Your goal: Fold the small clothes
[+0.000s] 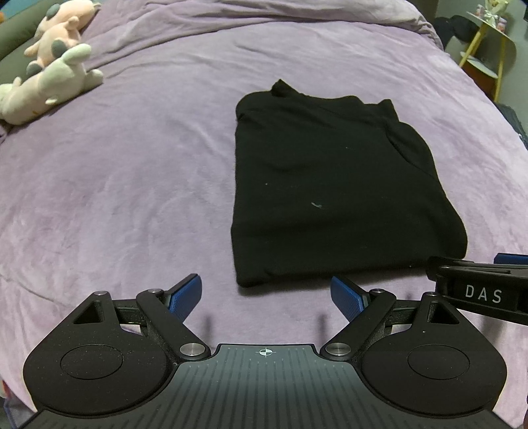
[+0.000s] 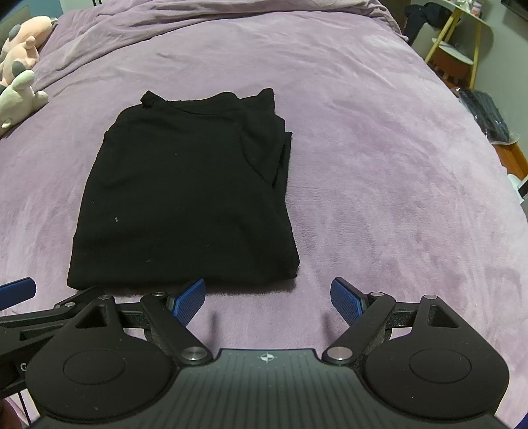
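Note:
A black garment (image 1: 333,184) lies folded into a rough rectangle on the purple bed cover (image 1: 132,184). It also shows in the right wrist view (image 2: 184,194). My left gripper (image 1: 266,295) is open and empty, just short of the garment's near edge and toward its left corner. My right gripper (image 2: 269,298) is open and empty, just short of the near edge by its right corner. The two grippers are side by side: the right one shows at the right edge of the left wrist view (image 1: 478,290), the left one at the left edge of the right wrist view (image 2: 19,297).
Plush toys (image 1: 56,66) lie at the far left of the bed, also in the right wrist view (image 2: 18,62). A yellow-legged shelf stand (image 2: 462,43) and dark items stand off the bed's right side. The rumpled cover (image 2: 231,13) bunches at the far end.

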`<state>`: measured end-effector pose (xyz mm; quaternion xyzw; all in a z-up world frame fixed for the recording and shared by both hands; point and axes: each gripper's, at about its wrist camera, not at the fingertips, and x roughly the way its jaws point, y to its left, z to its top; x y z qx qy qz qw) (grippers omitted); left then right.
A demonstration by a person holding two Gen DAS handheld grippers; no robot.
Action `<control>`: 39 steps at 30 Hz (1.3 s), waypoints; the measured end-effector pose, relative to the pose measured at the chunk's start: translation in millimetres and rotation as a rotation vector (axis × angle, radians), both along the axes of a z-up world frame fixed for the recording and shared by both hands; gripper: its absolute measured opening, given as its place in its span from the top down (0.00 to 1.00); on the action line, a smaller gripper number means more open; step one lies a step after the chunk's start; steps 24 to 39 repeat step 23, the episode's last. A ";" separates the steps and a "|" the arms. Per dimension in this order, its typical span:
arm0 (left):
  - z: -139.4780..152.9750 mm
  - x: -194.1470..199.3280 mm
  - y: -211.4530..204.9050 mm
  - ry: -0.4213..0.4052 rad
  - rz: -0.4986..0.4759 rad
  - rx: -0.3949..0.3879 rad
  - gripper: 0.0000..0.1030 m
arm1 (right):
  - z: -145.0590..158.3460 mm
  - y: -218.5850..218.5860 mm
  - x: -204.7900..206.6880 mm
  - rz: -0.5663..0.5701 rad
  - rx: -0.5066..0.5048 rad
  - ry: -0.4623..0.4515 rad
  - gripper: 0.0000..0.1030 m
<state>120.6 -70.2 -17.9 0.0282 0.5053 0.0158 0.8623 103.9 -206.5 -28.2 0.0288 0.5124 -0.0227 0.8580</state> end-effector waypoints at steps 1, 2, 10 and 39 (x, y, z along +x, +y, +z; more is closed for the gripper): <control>0.2 -0.3 0.0 -0.004 -0.002 -0.004 0.13 | -0.1 -0.3 0.0 0.000 0.000 0.000 0.19; 0.8 -1.6 0.3 -0.014 -0.005 -0.010 0.14 | -0.9 -1.0 0.4 0.001 0.000 0.000 0.19; 1.3 -6.9 -6.4 -0.034 -0.036 0.048 0.13 | -0.5 -2.9 0.2 -0.007 -0.006 -0.004 0.19; 6.1 -12.0 -6.4 -0.042 -0.048 0.051 0.12 | 7.4 -0.8 -6.8 -0.007 -0.019 -0.022 0.18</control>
